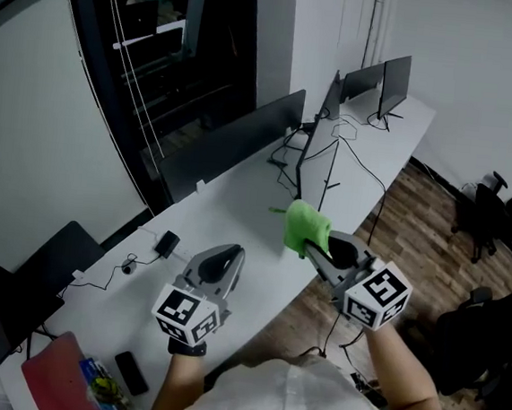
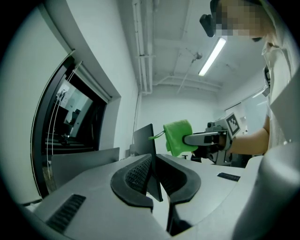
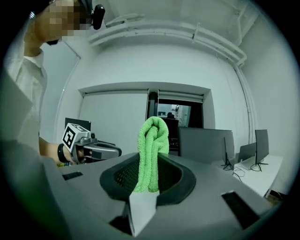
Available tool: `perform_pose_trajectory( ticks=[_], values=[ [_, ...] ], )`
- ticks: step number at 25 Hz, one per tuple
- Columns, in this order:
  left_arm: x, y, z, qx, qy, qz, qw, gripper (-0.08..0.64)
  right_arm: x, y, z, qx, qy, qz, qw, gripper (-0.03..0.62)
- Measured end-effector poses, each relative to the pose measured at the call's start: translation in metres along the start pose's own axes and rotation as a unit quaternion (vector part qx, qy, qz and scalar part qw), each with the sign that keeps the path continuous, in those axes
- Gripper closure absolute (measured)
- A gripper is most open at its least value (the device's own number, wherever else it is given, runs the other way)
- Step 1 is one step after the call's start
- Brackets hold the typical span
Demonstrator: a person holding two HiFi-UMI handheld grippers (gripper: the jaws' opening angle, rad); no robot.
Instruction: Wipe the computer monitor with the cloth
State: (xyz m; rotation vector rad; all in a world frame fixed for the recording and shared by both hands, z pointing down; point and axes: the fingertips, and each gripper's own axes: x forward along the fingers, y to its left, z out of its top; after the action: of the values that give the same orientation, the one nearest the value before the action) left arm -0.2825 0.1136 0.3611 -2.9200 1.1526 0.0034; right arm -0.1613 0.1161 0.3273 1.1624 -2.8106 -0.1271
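Note:
A bright green cloth (image 1: 306, 227) hangs bunched from my right gripper (image 1: 322, 249), which is shut on it above the white desk's (image 1: 239, 198) front edge. In the right gripper view the cloth (image 3: 152, 140) stands folded between the black pads. The computer monitor (image 1: 317, 156) stands edge-on on the desk just beyond the cloth, apart from it. My left gripper (image 1: 233, 256) hovers over the desk to the left, jaws together and empty. Its own view shows the dark monitor (image 2: 144, 138) past its tips (image 2: 153, 161), with the cloth (image 2: 177, 137) and right gripper (image 2: 199, 139) beside it.
A dark divider panel (image 1: 230, 143) runs along the desk's far side. Two more monitors (image 1: 376, 80) stand at the far end with cables. A charger (image 1: 168, 242), a phone (image 1: 132, 372) and a red item (image 1: 55, 374) lie near me. Office chairs (image 1: 490, 209) stand at right.

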Motion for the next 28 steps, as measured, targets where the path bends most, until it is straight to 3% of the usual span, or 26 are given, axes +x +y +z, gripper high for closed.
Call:
perform_pose_trajectory(
  ticks=[13,28],
  values=[
    [0.028,0.018,0.007,-0.011,-0.006,0.024,0.9996,0.523,0.048,-0.032,0.021,0.032,-0.026,0.036,0.999,0.523],
    [0.045,0.029,0.006,-0.024,-0.013,0.057,0.998,0.523,0.061,-0.059,0.006,0.13,-0.041,0.042,0.99,0.523]
  ],
)
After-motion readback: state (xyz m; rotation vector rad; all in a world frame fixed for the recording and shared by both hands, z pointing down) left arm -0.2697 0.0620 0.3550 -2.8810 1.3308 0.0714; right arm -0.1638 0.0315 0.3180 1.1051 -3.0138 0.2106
